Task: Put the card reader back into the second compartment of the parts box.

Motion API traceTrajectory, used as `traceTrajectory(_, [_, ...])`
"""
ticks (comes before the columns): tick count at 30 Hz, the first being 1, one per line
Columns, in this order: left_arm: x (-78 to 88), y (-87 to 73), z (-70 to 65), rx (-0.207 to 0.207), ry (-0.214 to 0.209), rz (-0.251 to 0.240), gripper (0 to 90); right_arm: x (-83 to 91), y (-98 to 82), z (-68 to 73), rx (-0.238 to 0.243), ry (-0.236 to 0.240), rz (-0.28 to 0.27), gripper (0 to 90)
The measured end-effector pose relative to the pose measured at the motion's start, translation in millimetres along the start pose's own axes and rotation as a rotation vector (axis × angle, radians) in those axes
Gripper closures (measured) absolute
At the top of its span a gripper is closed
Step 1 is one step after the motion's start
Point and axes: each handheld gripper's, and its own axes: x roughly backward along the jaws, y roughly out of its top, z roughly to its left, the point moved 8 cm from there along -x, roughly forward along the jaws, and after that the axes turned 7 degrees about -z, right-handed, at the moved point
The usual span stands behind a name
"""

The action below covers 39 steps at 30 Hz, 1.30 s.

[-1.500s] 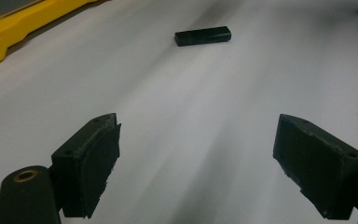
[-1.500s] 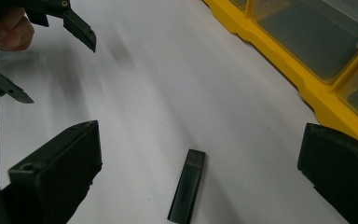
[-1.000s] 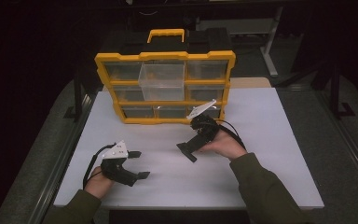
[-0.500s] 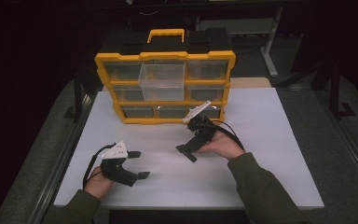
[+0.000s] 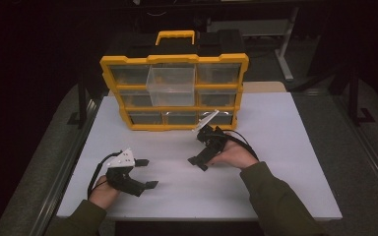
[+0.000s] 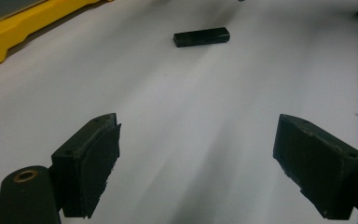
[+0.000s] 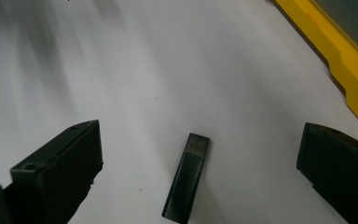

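Note:
A small black bar (image 7: 186,184) lies flat on the white table, between the spread jaws of my right gripper (image 7: 205,140), untouched. In the high view my right gripper (image 5: 200,147) is open, just in front of the yellow organizer (image 5: 174,61). My left gripper (image 5: 147,173) is open and holds nothing, low over the table's near left. In its own view, the left gripper (image 6: 198,135) points across bare table at the black bar (image 6: 201,37) farther off.
The organizer has several clear drawers; one clear drawer (image 5: 171,84) in its top row sticks out toward me. The organizer's yellow base edge (image 7: 349,70) runs close along the right gripper's side. White tabletop (image 5: 285,147) lies to the right.
My right gripper has edged slightly left and toward me, lower over the table. The left gripper has not moved.

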Motion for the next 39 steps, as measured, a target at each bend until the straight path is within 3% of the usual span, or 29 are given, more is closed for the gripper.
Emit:
traceTrajectory(22, [0.0, -0.1, -0.2, -0.002, 0.0, 0.001, 14.6, -14.8, -14.8, 0.7, -0.005, -0.001, 0.072, 0.2])
traceTrajectory(31, [0.1, -0.1, -0.4, -0.003, 0.0, 0.002, 14.5, -18.2, -18.4, 1.9, 0.01, 0.002, 0.089, 7.4])
traceTrajectory(39, [0.0, -0.3, -0.6, -0.004, -0.003, 0.004, 14.6, -19.7, -22.5, 0.9, 0.009, -0.002, 0.108, 20.0])
